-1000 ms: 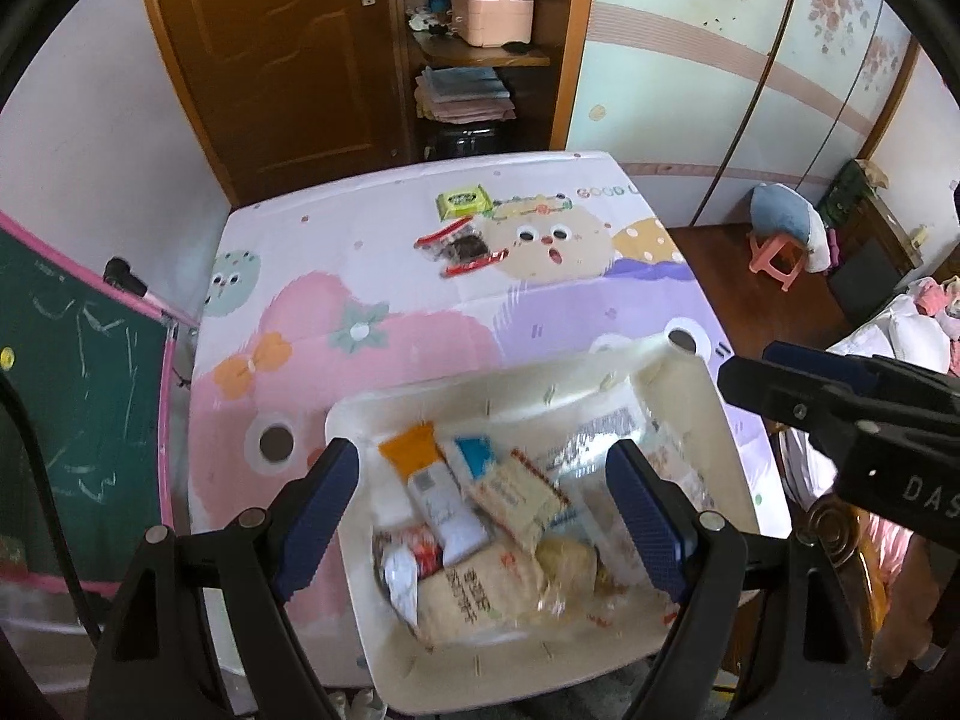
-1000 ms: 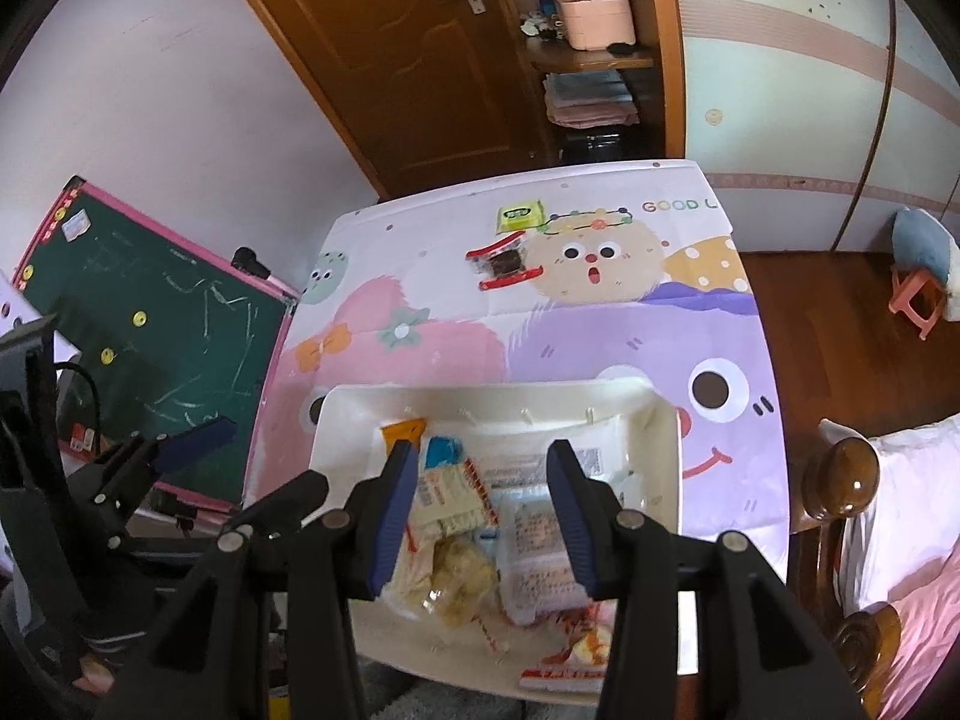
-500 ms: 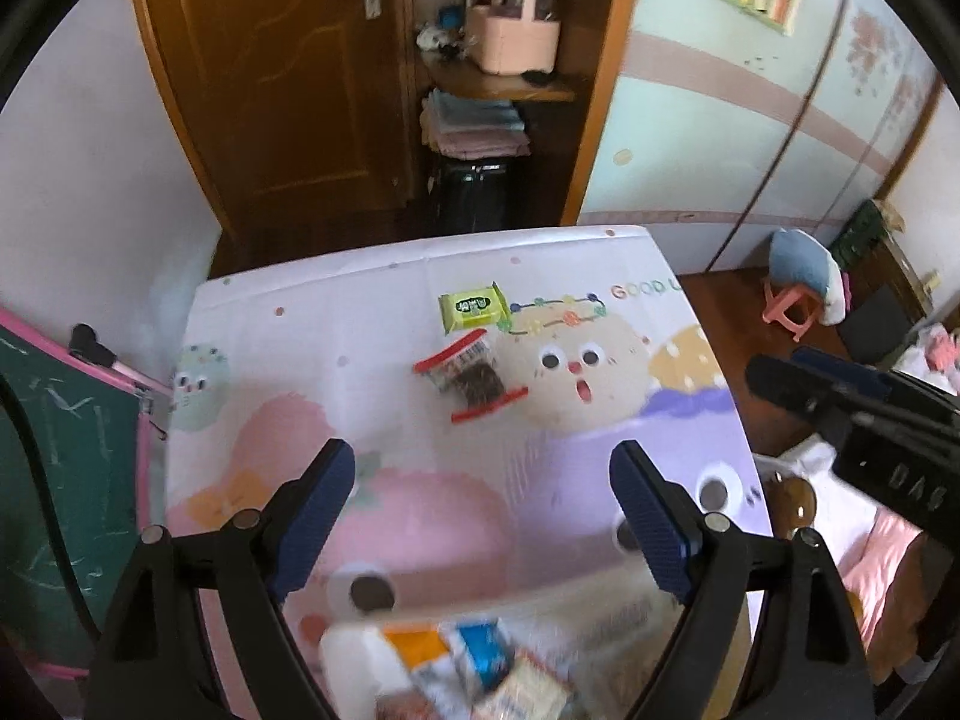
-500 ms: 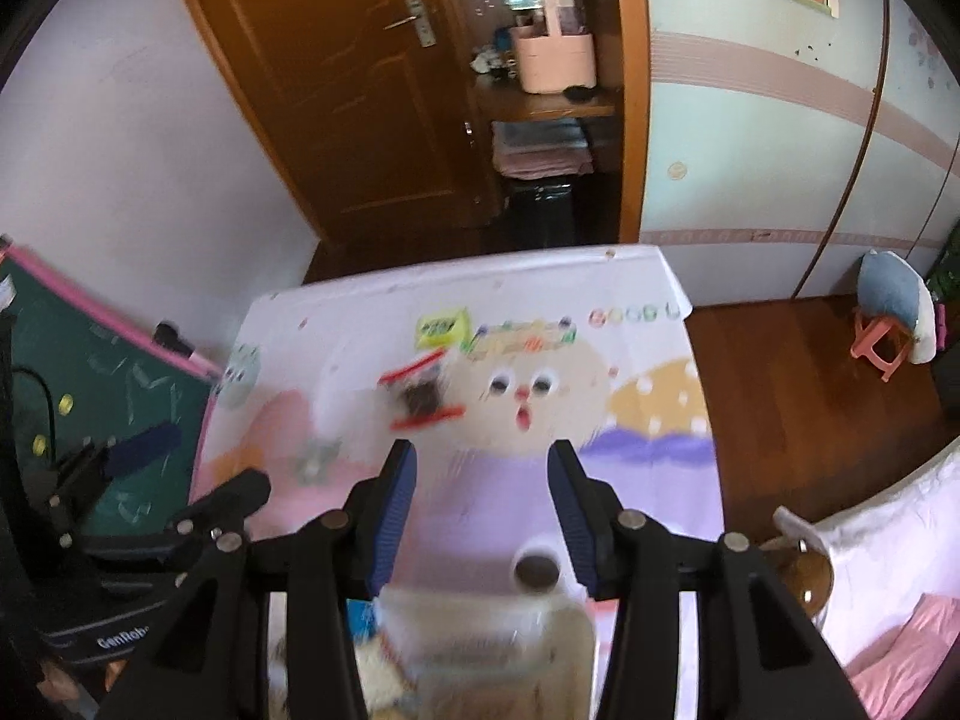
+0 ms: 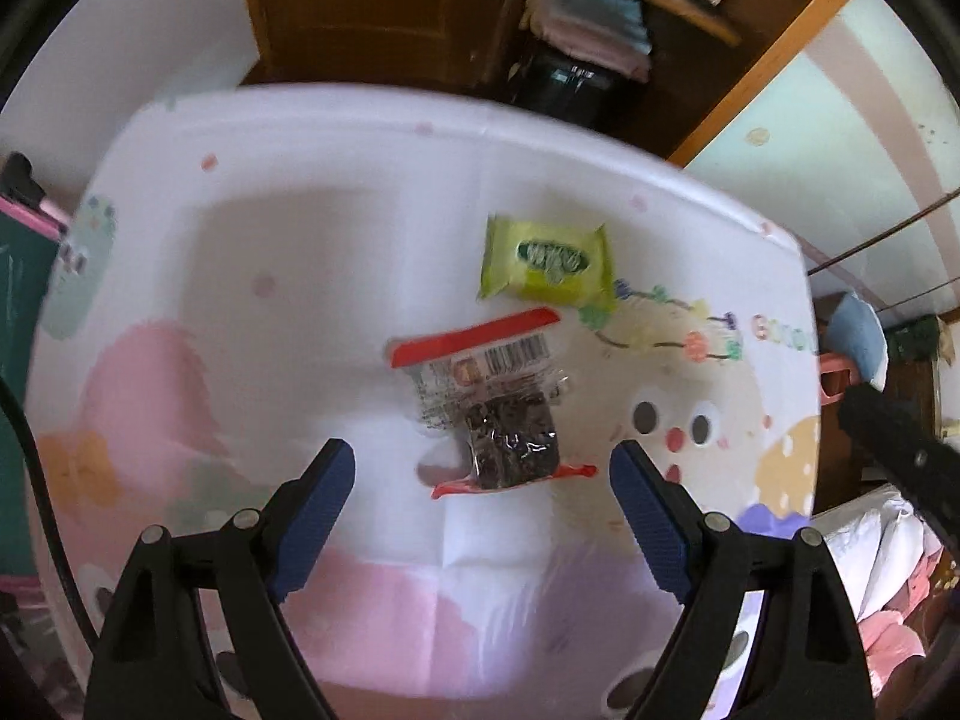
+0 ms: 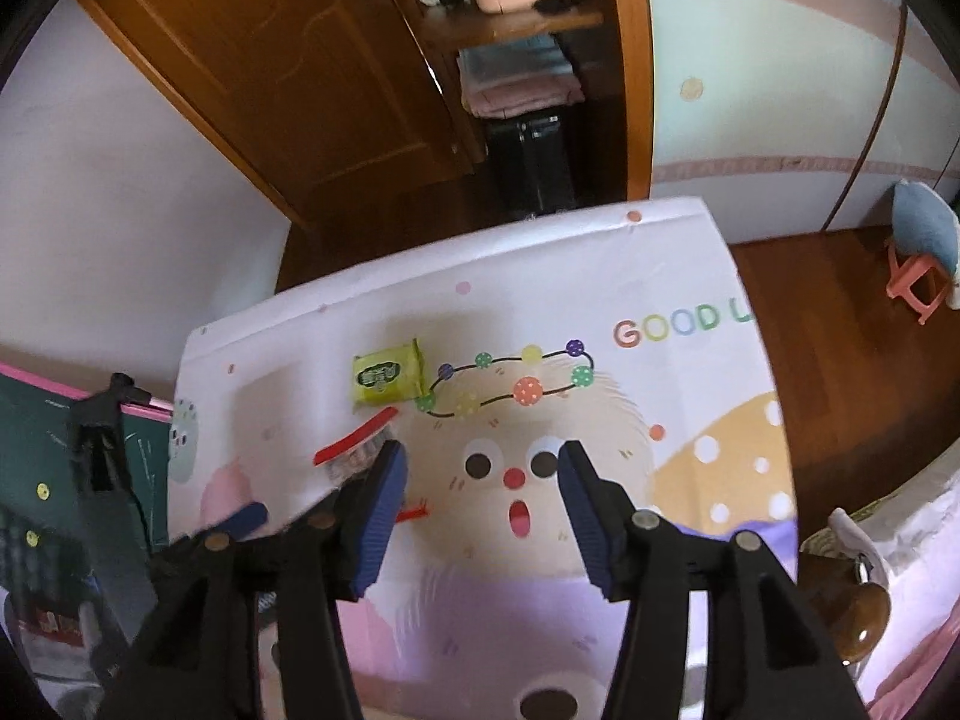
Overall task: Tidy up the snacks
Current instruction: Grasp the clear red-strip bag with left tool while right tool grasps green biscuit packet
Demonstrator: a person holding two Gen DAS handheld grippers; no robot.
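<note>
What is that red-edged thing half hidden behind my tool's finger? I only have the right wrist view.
Observer: The left wrist view shows it whole. It is a clear packet with a red strip at each end and something dark inside.
Operator: Is the left tool gripping it?
Observer: No. The left tool is open, and the packet's near end lies in the gap between its fingers, touching neither.
Operator: Any print on it?
Observer: A barcode, just inside the far red strip, on the side towards the green packet.
</note>
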